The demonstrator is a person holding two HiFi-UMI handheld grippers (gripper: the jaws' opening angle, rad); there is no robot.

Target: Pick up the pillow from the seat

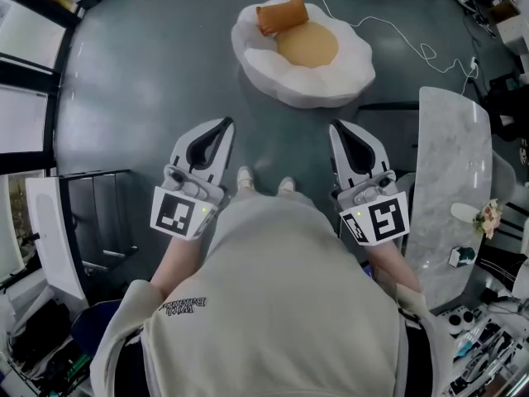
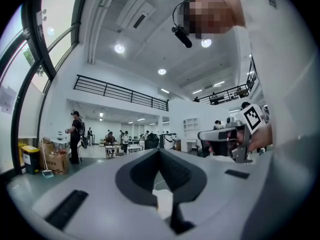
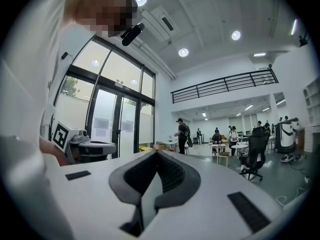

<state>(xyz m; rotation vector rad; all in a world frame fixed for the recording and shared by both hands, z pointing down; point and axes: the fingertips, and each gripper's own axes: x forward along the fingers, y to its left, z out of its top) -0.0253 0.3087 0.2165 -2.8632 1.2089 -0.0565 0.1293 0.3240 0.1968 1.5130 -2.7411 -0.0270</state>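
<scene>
Orange pillow (image 1: 282, 16), bolster-shaped, lies on far left rim of seat (image 1: 326, 79) (white cushion, yellow centre), well apart from both grippers. Likely light, soft, squashy; pinch across short width near middle. Fingers of left gripper (image 1: 221, 128) together, empty; right gripper (image 1: 340, 129) likewise.

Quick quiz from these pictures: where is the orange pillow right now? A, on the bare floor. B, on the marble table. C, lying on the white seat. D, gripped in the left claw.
C: the orange pillow lies on the far rim of the white seat, beside its round orange cushion, while the left claw and right claw are shut on nothing, well short of it.
</scene>
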